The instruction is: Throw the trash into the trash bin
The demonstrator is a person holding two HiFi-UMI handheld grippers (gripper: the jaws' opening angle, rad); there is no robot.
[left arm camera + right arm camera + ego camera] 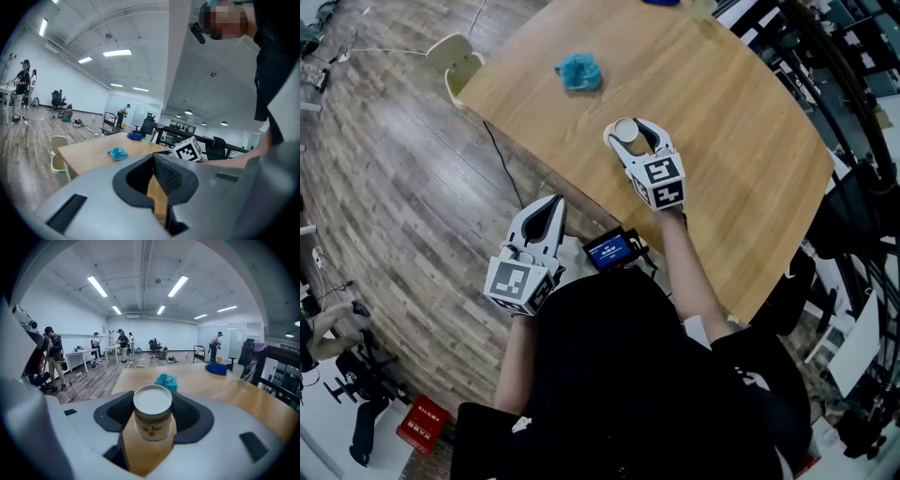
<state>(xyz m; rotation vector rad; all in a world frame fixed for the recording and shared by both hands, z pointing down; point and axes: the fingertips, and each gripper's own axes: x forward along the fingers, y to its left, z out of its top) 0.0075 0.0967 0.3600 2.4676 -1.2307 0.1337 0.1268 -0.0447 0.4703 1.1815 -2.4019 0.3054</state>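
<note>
ok so going left to right: the left gripper (549,211) hangs off the near edge of the bench (731,169), over the wood floor (403,187). Its jaws are only a narrow slit apart with nothing in them. Further along, a crumpled blue wad (578,72) sits on the bench by itself, which I'd guess is more trash. Then the right gripper (633,139) is out over the bench with its jaws spread fairly wide and clamped on a small paper cup (152,413). The cup has a white lid and stands upright between the pads, long axis vertical. From those jaws the blue wad is at roughly 11 o'clock in the head view, a bit beyond the cup, not touching it. So the right hand is way nearer to it, but it's already full. The annoying part is that no trash bin shows up in any view, so I can't tell which way the cup has to go. My guess is the cup gets dumped first, and the wad is one for the empty left jaws.
</note>
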